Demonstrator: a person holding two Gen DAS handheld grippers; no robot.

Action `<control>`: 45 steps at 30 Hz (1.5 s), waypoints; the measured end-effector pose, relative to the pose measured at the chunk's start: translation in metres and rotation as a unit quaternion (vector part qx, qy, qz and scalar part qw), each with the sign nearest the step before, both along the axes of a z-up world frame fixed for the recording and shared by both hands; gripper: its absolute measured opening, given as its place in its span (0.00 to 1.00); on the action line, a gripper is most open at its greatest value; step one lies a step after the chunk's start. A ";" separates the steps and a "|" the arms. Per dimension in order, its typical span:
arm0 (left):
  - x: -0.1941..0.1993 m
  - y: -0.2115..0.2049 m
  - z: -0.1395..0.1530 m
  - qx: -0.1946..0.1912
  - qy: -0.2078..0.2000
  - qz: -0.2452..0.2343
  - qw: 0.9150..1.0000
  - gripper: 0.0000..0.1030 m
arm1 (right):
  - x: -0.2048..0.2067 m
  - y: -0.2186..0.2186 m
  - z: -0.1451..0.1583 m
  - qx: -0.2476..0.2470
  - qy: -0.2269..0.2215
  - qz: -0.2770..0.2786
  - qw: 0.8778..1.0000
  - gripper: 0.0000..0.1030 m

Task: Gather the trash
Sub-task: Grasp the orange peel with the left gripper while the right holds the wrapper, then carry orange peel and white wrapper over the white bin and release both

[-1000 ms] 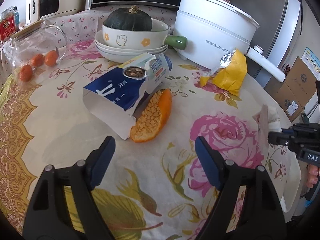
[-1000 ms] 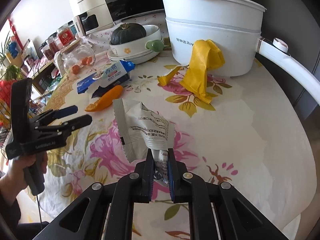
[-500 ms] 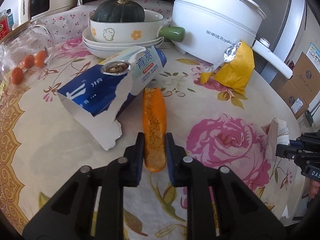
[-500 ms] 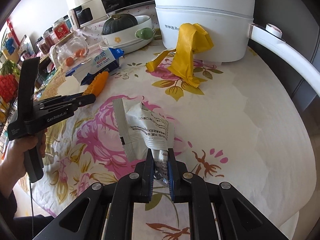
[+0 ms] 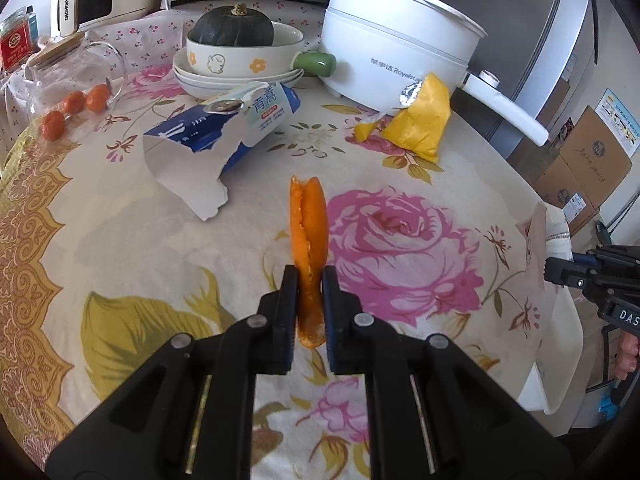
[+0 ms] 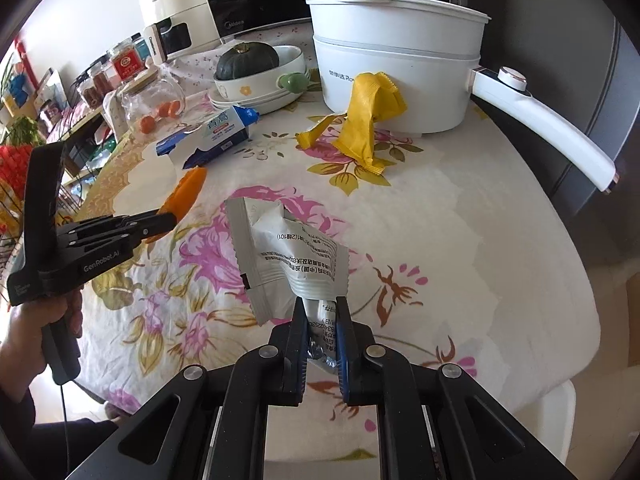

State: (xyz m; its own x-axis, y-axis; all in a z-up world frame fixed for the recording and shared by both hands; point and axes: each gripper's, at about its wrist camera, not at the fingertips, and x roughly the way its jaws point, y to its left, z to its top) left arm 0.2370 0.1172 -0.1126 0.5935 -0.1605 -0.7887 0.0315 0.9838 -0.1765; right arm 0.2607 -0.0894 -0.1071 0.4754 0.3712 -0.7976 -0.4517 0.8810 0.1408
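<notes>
My left gripper (image 5: 310,280) is shut on an orange peel (image 5: 308,224) and holds it above the flowered tablecloth; the peel also shows in the right wrist view (image 6: 185,192). My right gripper (image 6: 322,312) is shut on a crumpled white snack wrapper (image 6: 288,256), held above the table's near right side; the wrapper shows at the right edge of the left wrist view (image 5: 538,236). A torn blue-and-white carton (image 5: 224,132) lies on the table. A yellow wrapper (image 5: 420,124) leans against the white pot.
A white electric pot (image 5: 400,52) with a long handle stands at the back. A dark squash sits in a bowl on plates (image 5: 236,56). A glass jar with small oranges (image 5: 72,84) lies at the left. The table edge (image 6: 568,320) is at the right.
My left gripper closed on the orange peel, lifted it off the table and drew it back from the carton. My right gripper still holds the white wrapper and has drawn back a little.
</notes>
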 end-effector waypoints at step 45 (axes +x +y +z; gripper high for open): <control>-0.092 -0.182 0.015 -0.081 0.032 -0.184 0.979 0.13 | -0.097 -0.200 -0.040 0.018 0.107 -0.171 0.979 0.12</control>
